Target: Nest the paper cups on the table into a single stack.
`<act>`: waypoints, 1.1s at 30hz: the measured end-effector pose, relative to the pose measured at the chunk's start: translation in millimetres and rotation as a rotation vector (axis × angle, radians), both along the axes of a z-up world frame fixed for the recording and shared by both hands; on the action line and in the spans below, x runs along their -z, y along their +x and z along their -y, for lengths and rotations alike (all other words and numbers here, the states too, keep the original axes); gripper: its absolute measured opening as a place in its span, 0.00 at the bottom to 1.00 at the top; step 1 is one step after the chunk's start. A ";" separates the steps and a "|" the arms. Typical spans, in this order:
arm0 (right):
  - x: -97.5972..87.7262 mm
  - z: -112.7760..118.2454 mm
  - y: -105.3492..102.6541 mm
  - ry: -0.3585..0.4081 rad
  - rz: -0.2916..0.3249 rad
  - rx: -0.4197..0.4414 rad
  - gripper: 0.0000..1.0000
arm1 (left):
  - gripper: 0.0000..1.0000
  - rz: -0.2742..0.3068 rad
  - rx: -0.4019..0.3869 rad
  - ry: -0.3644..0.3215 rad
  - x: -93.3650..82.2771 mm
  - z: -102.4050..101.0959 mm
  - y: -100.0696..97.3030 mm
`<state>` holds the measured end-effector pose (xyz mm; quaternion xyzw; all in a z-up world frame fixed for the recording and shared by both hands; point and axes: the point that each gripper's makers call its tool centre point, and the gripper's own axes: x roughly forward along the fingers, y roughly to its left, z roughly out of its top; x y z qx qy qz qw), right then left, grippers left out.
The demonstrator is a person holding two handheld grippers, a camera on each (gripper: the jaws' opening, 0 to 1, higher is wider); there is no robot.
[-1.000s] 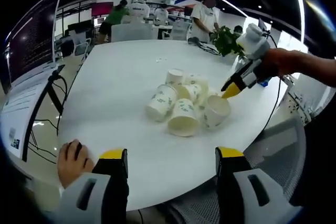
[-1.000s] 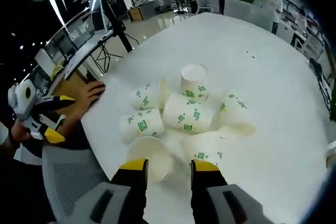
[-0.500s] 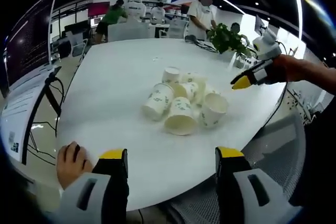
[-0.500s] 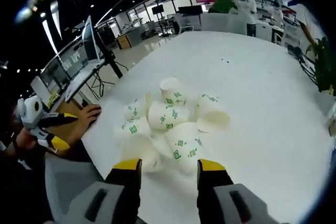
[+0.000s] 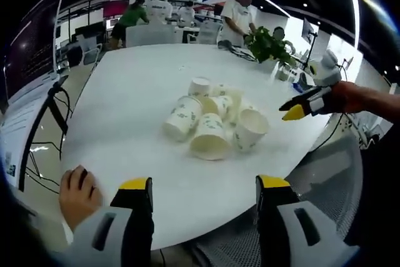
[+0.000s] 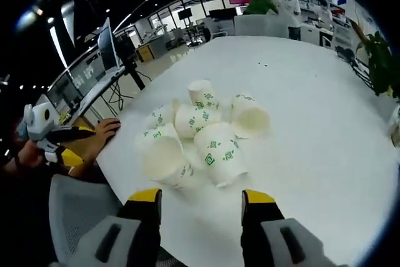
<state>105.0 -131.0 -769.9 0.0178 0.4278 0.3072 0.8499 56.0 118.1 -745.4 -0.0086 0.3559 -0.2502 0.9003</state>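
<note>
My left gripper hangs over the near edge of the white table, jaws spread wide with nothing between them. Ahead of it, well apart from the jaws, the paper cups lie in a loose heap near the middle of the table, most tipped on their sides and touching one another, 1 standing upside down at the far side. None is nested yet as far as I can tell. A hand rests on the table edge just left of my left jaw. My right gripper is also open and empty, held above the table edge with the cup heap just beyond its tips. A potted plant stands on the far side of the table, and people stand behind it.
</note>
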 end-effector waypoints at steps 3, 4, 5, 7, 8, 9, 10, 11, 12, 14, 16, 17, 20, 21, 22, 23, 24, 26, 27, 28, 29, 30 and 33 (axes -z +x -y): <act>-5.6 -3.9 -3.3 0.022 0.031 -0.005 0.57 | 0.65 -0.007 -0.021 -0.034 -0.6 2.4 0.4; -7.3 -2.8 -0.9 0.027 0.040 -0.007 0.59 | 0.65 -0.010 -0.024 -0.043 -0.2 3.9 0.2; -10.4 -3.0 -3.1 0.034 0.054 -0.007 0.61 | 0.65 -0.012 -0.025 -0.047 0.1 4.9 0.1; -13.8 -2.9 -9.2 0.041 0.066 -0.011 0.64 | 0.65 -0.015 -0.024 -0.050 3.2 6.6 0.8; -14.5 -2.5 -11.6 0.042 0.071 -0.014 0.66 | 0.65 -0.016 -0.022 -0.050 3.9 8.3 0.9; -14.9 -2.1 -13.2 0.041 0.074 -0.018 0.67 | 0.65 -0.018 -0.017 -0.050 4.6 11.0 1.0; -14.5 -4.4 -18.1 0.040 0.077 -0.023 0.68 | 0.65 -0.019 -0.015 -0.050 4.9 12.0 1.0; -14.6 -3.8 -21.2 0.039 0.079 -0.026 0.69 | 0.65 -0.020 -0.008 -0.051 5.2 15.8 1.5; -14.1 -1.8 -23.4 0.037 0.080 -0.027 0.69 | 0.65 -0.021 -0.007 -0.051 5.4 16.5 1.6; -14.8 4.1 -26.6 0.039 0.083 -0.020 0.70 | 0.65 -0.022 0.000 -0.053 7.3 19.2 2.2; -16.2 2.7 -34.1 0.050 0.082 -0.008 0.71 | 0.65 -0.025 0.005 -0.055 7.4 22.3 3.2; -15.8 4.1 -35.2 0.051 0.081 -0.004 0.71 | 0.65 -0.027 0.010 -0.056 7.9 25.0 3.8; -14.8 5.6 -44.7 0.048 0.078 0.006 0.71 | 0.64 -0.032 0.019 -0.056 13.8 30.1 5.0; -14.3 8.6 -45.3 0.048 0.076 0.014 0.71 | 0.64 -0.034 0.021 -0.055 15.9 30.3 6.0; -14.4 10.3 -45.8 0.049 0.076 0.021 0.70 | 0.64 -0.035 0.023 -0.053 18.2 31.2 6.9; -14.0 12.9 -46.9 0.053 0.075 0.030 0.70 | 0.64 -0.035 0.025 -0.052 19.5 31.8 7.5; -13.9 14.1 -47.8 0.056 0.074 0.036 0.70 | 0.64 -0.035 0.025 -0.053 21.2 33.2 8.4; -13.3 18.1 -50.2 0.062 0.070 0.049 0.69 | 0.62 -0.038 0.025 -0.055 23.3 34.5 9.1; -13.1 17.4 -52.4 0.062 0.065 0.053 0.69 | 0.61 -0.041 0.026 -0.053 27.7 37.0 9.7; -12.8 16.8 -55.9 0.062 0.060 0.059 0.68 | 0.61 -0.043 0.029 -0.049 29.9 38.3 10.0; -12.2 17.9 -57.1 0.061 0.059 0.063 0.68 | 0.61 -0.043 0.034 -0.043 36.2 39.4 11.6; -11.2 20.3 -58.7 0.063 0.056 0.068 0.68 | 0.60 -0.043 0.038 -0.042 37.6 41.3 12.8; -10.8 24.4 -62.2 0.067 0.052 0.087 0.68 | 0.59 -0.045 0.049 -0.044 38.2 50.2 16.4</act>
